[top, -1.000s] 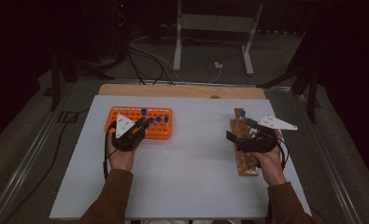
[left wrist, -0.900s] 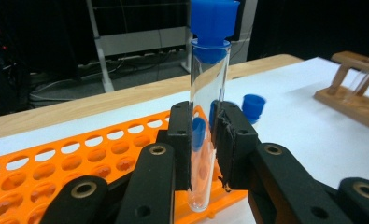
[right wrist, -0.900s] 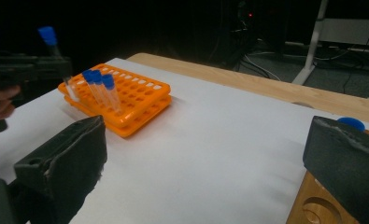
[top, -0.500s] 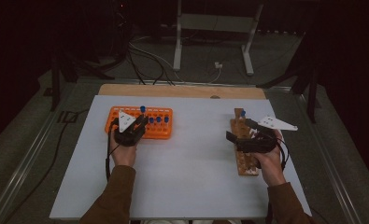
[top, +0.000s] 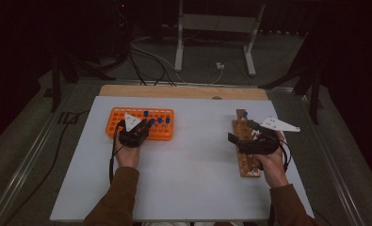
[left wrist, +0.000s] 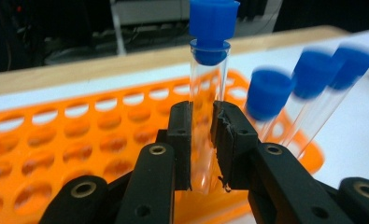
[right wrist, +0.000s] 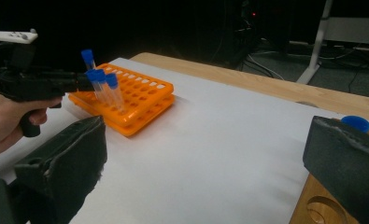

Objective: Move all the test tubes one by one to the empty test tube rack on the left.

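An orange tube rack [top: 127,117] lies left of centre on the white table. My left gripper [top: 142,130] is at its near edge, shut on a clear test tube with a blue cap [left wrist: 209,56]; the black jaws of the left gripper [left wrist: 202,140] pinch the glass low down. In the right gripper view this held tube [right wrist: 88,58] stands higher than its neighbours. Three more blue-capped tubes [left wrist: 271,95] lean in the rack beside it. My right gripper [right wrist: 205,158] is open with nothing between its jaws, over a wooden tube rack [top: 247,162] that holds one blue-capped tube [top: 244,114].
The white table top [top: 193,174] ends at a wooden strip [top: 183,91] along the far edge. Beyond it stand a white frame's legs [top: 179,47] and cables [top: 150,56] on a dark floor. A black cable [top: 111,160] trails from the left gripper.
My left gripper has crept slightly to the right along the orange rack's near edge with the tube in its jaws. The right hand has stayed over the wooden rack.
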Demonstrator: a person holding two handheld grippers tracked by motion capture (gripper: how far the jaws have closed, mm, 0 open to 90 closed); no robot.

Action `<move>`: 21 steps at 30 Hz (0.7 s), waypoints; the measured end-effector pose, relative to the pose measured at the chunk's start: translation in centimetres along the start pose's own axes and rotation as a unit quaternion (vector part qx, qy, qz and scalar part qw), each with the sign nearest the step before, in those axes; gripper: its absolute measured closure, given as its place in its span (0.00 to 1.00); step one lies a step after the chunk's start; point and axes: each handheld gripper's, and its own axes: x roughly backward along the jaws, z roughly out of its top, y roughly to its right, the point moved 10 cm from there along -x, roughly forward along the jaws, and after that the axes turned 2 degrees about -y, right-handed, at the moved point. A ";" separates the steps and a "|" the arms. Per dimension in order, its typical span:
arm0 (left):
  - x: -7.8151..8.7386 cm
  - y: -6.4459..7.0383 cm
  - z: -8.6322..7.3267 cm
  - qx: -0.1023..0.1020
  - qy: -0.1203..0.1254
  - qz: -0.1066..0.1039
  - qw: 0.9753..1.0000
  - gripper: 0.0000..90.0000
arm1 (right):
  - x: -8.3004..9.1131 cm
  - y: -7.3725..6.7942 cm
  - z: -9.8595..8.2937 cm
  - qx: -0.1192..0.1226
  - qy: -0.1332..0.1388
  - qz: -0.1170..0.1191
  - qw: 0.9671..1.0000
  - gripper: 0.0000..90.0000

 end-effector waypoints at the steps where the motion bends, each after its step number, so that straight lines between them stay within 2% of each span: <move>1: -0.1 0.1 -0.3 -0.005 -0.011 0.002 1.000 0.86 | 0.0 0.0 0.0 0.000 -0.001 0.000 1.000 0.00; 7: -0.5 0.2 -1.0 -0.012 -0.042 0.005 0.999 0.87 | -0.1 0.0 -0.1 0.000 -0.002 0.002 1.000 0.00; 10: -0.4 0.2 -1.0 -0.007 -0.044 0.003 0.999 0.87 | -0.1 -0.1 -0.1 -0.001 -0.002 0.003 1.000 0.00; 13: -0.2 0.1 -1.1 -0.012 -0.047 0.001 0.999 0.84 | 0.0 0.1 -0.1 -0.001 -0.002 0.002 1.000 0.00; 16: 0.3 0.1 -0.7 -0.008 -0.037 -0.001 0.999 0.80 | 0.0 0.2 0.0 -0.003 -0.001 0.002 1.000 0.00; 18: 0.8 0.0 -0.2 -0.013 -0.025 0.004 1.000 0.79 | 0.1 0.3 0.0 -0.003 0.000 0.001 1.000 0.00; 20: 1.2 0.0 0.2 -0.020 -0.014 0.006 1.000 0.81 | 0.1 0.3 0.0 -0.005 -0.001 0.002 1.000 0.00; 21: 1.3 0.1 0.2 -0.024 -0.016 0.005 1.000 0.84 | 0.1 0.3 0.0 -0.005 -0.001 0.001 1.000 0.00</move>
